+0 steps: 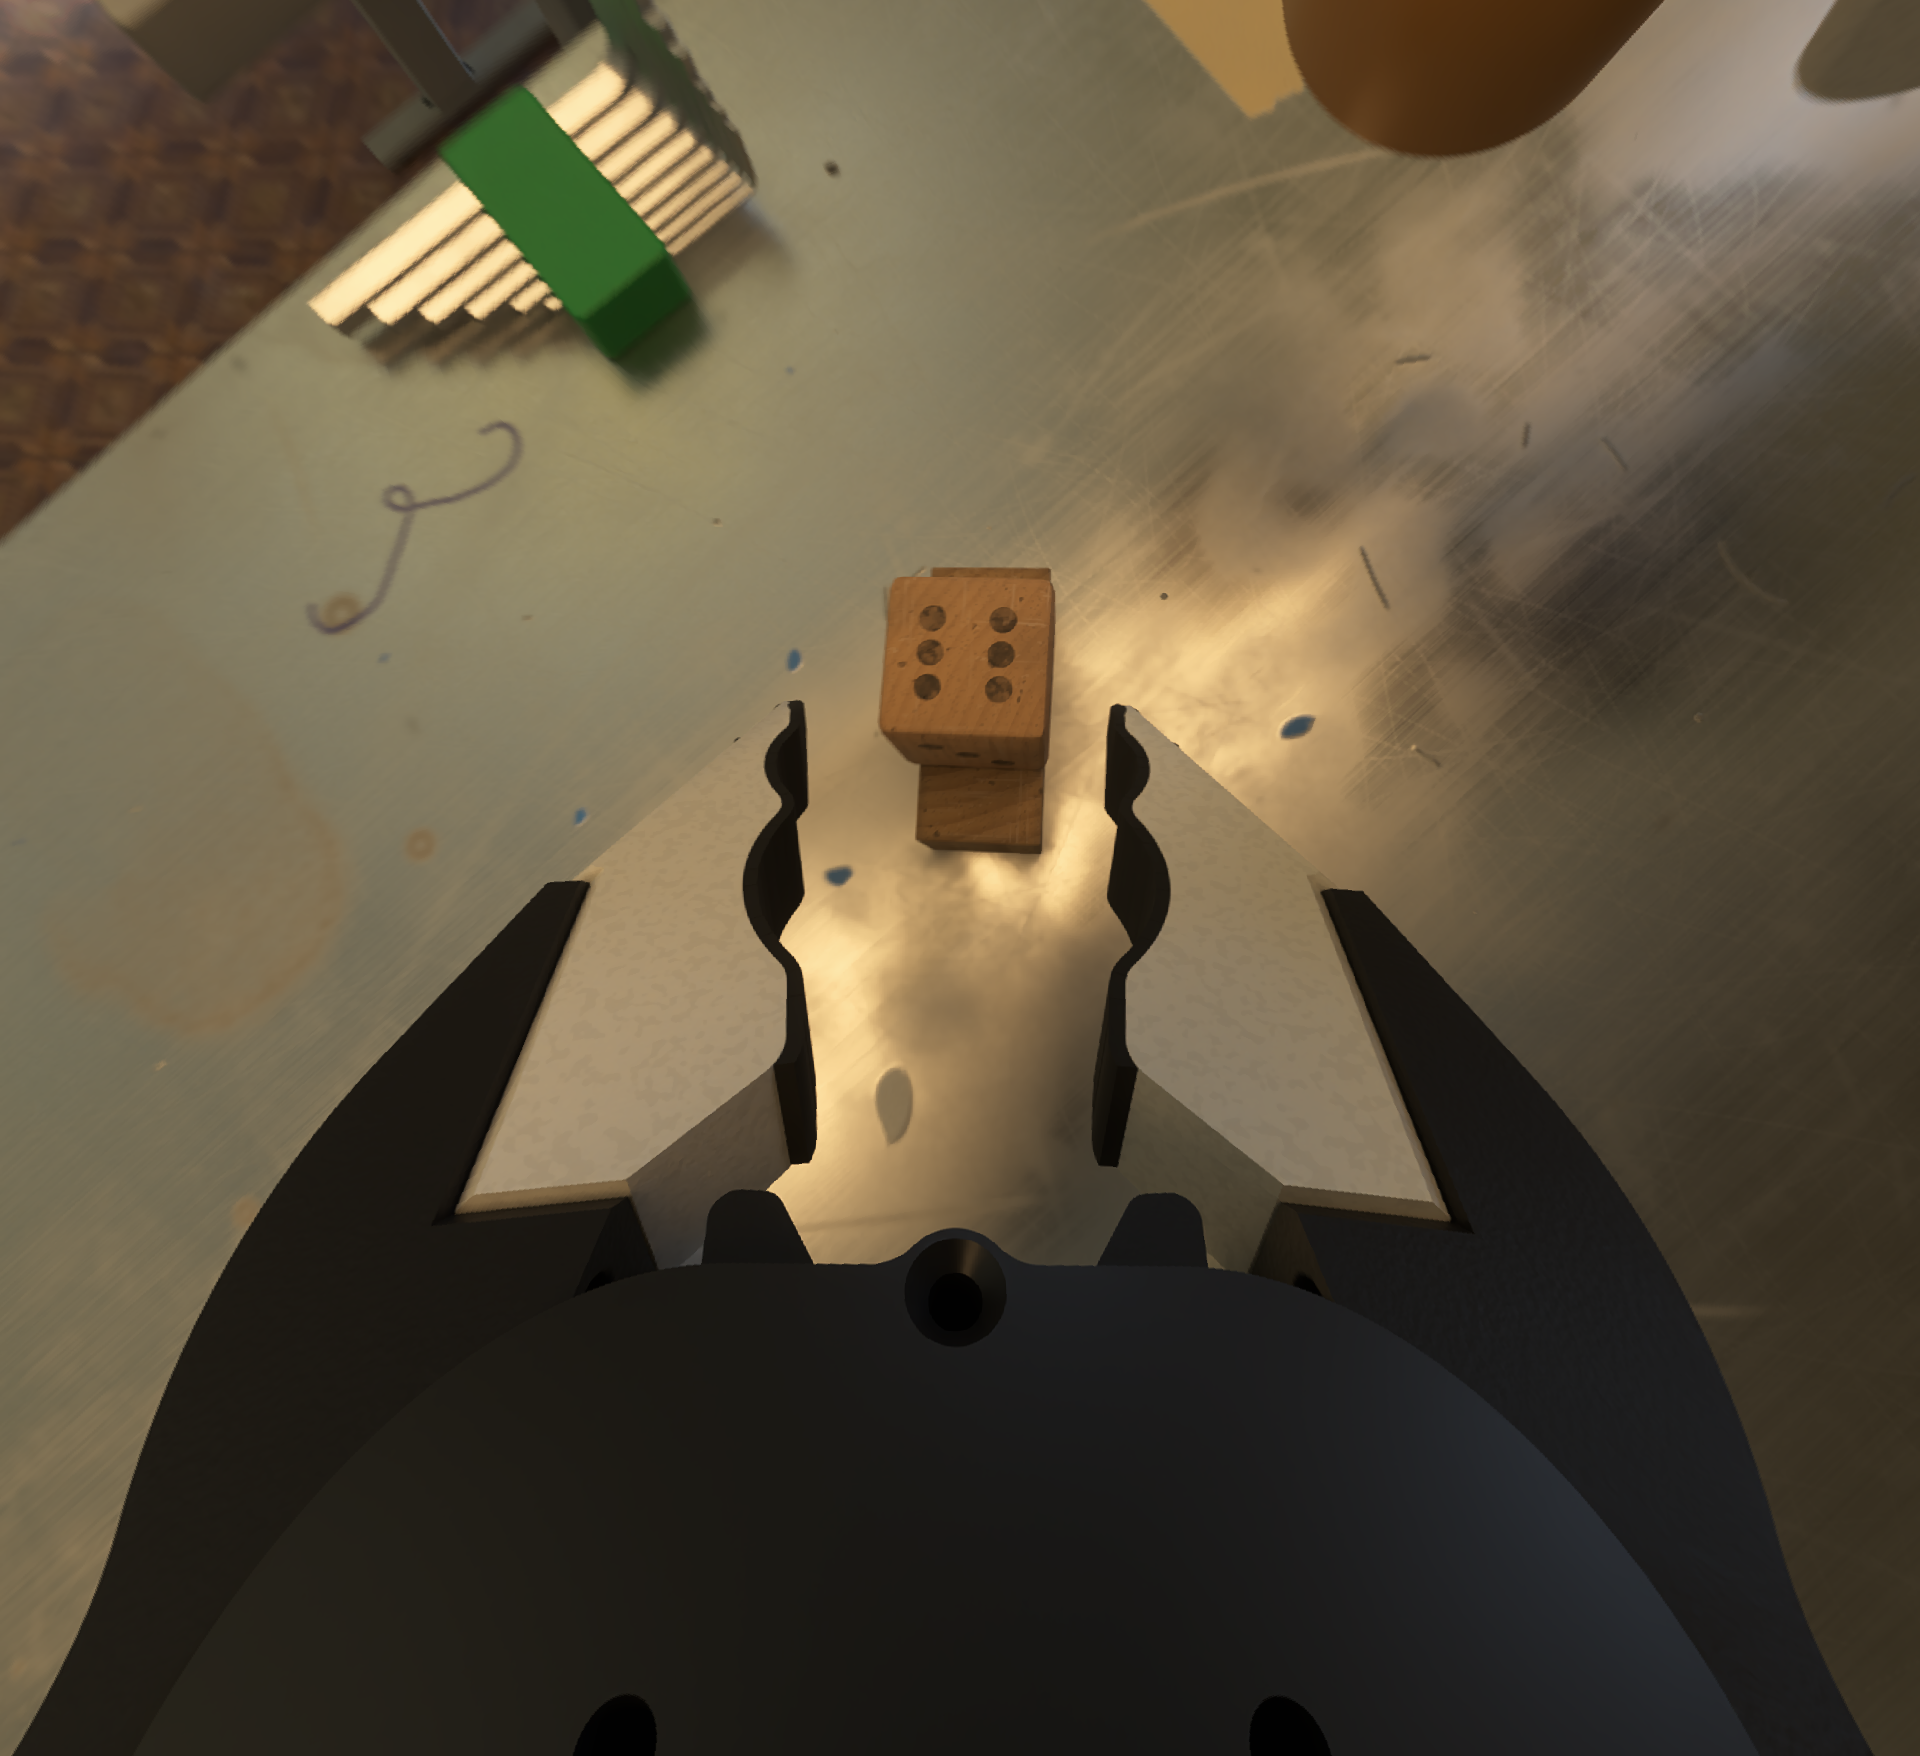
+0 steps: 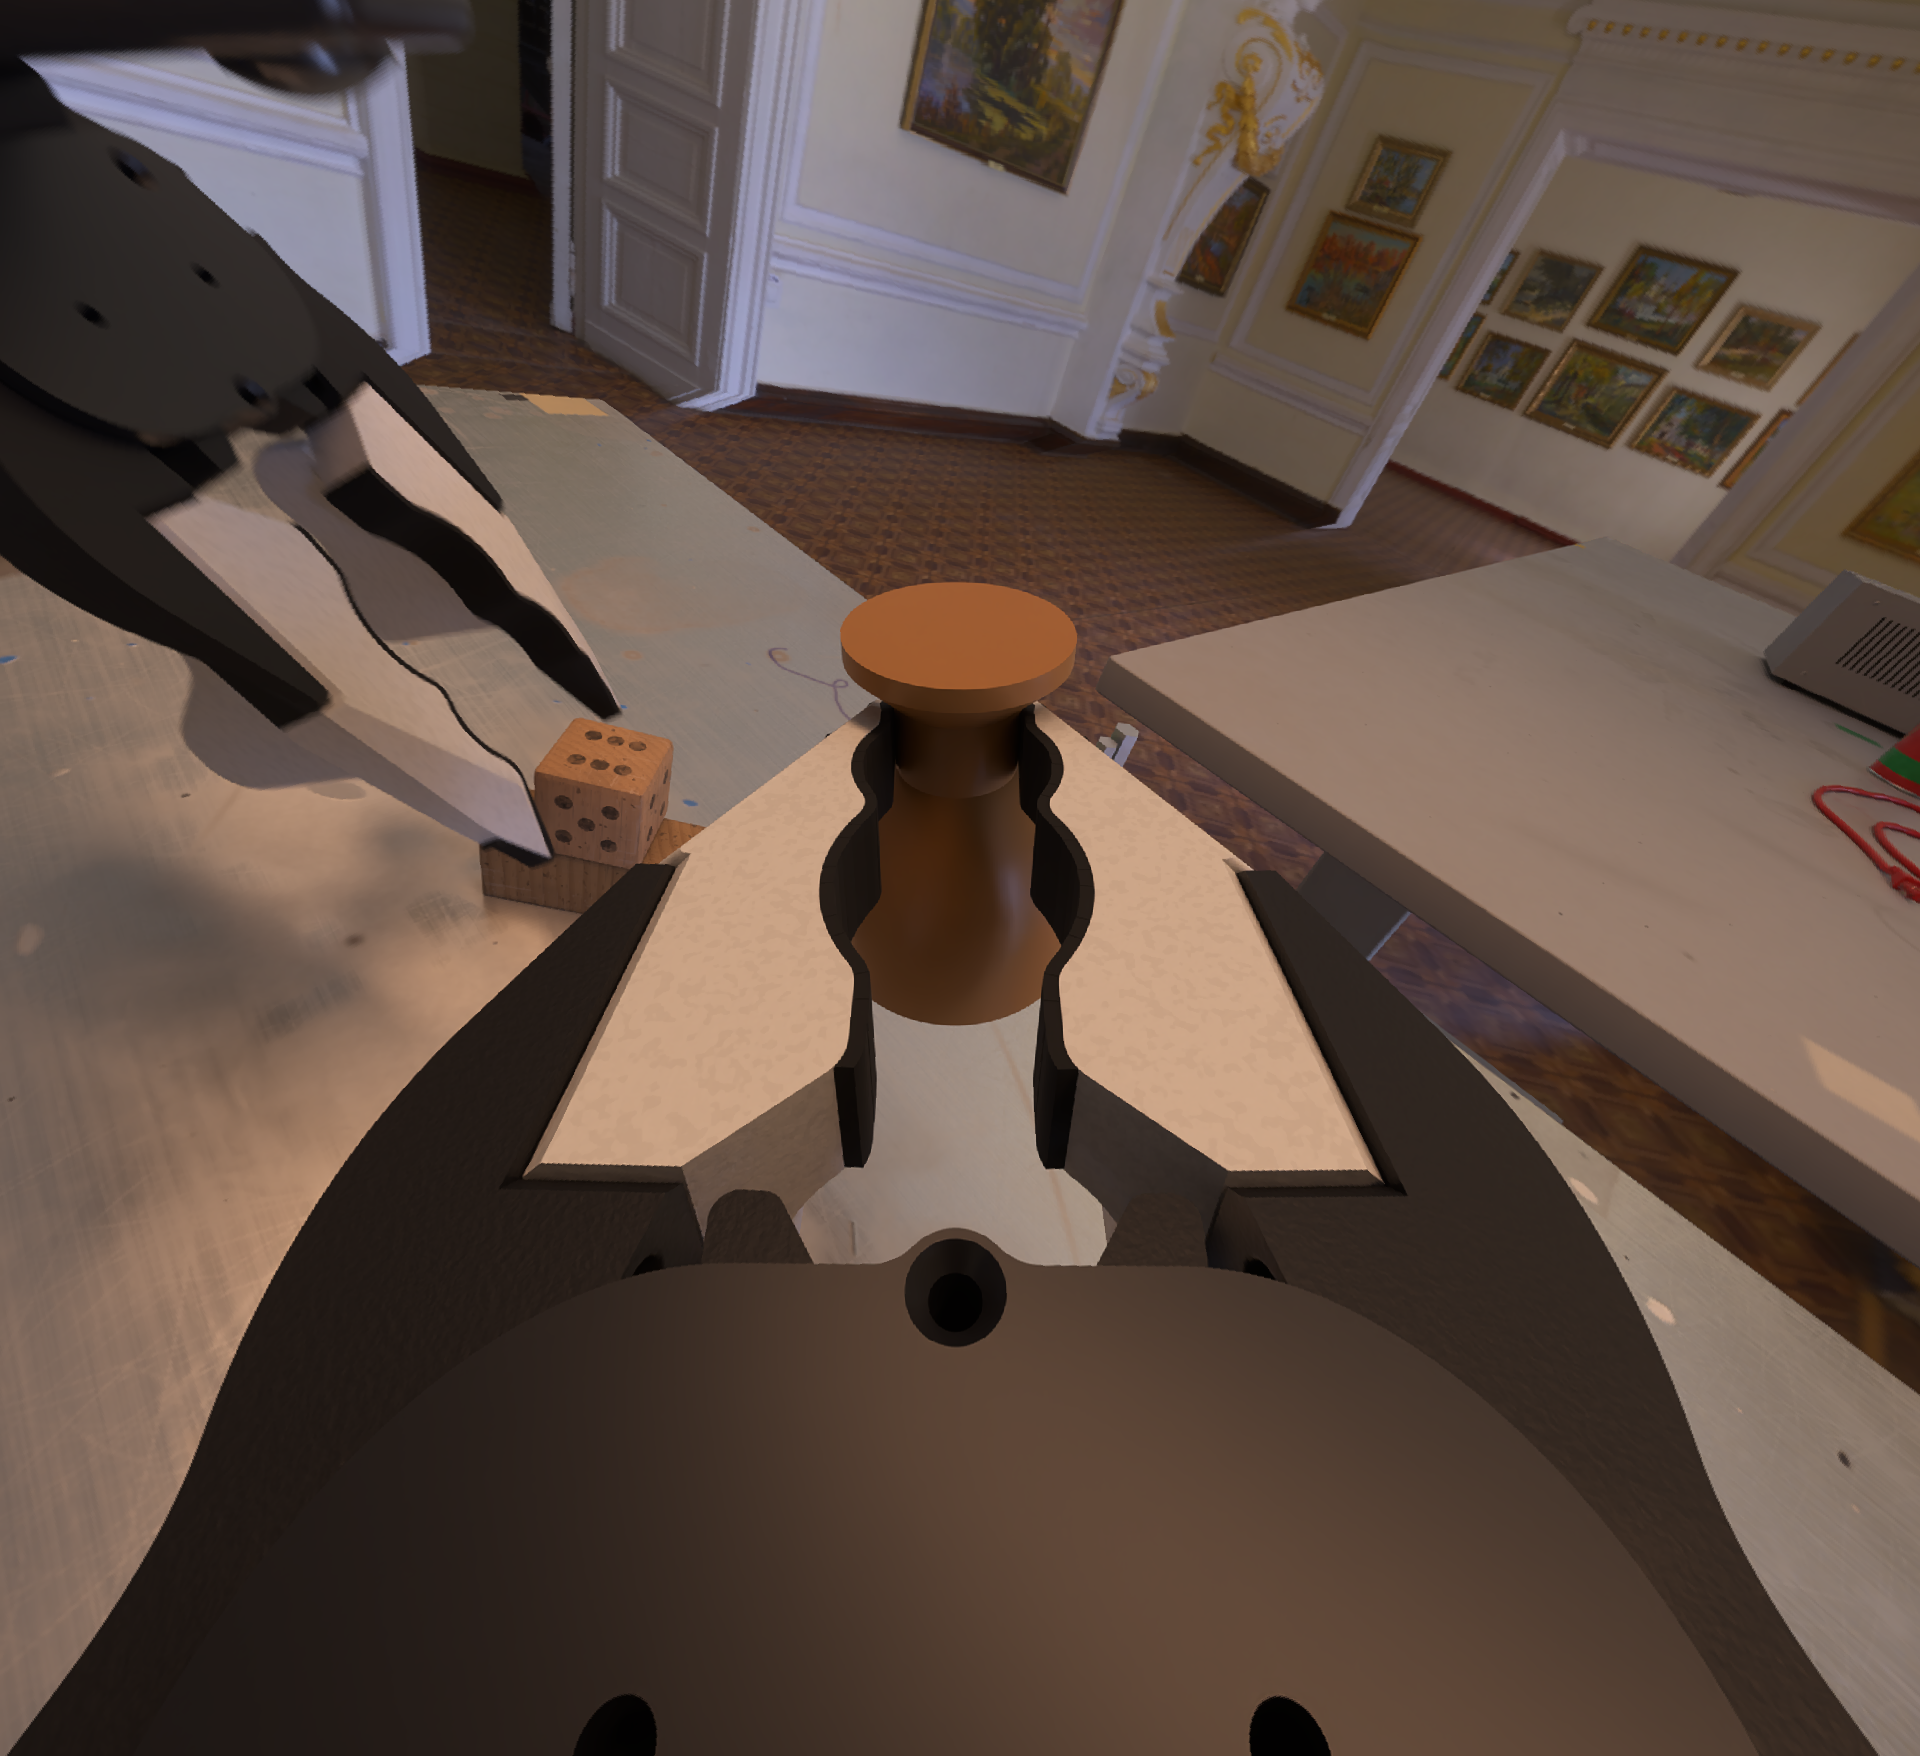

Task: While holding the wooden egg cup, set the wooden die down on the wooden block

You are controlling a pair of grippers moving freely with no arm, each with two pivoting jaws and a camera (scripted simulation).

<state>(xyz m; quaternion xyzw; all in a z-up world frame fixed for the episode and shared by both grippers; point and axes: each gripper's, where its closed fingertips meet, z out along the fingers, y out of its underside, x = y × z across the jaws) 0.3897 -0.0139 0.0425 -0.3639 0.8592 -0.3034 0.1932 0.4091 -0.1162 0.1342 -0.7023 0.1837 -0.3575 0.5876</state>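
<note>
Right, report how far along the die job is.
Done, it appears: the wooden die sits on the wooden block, six pips up. The left claw is open, fingers either side of the die without gripping it. In hand: the right claw is shut on the wooden egg cup, held off the table. Left: probably only backing the left claw clear.
</note>
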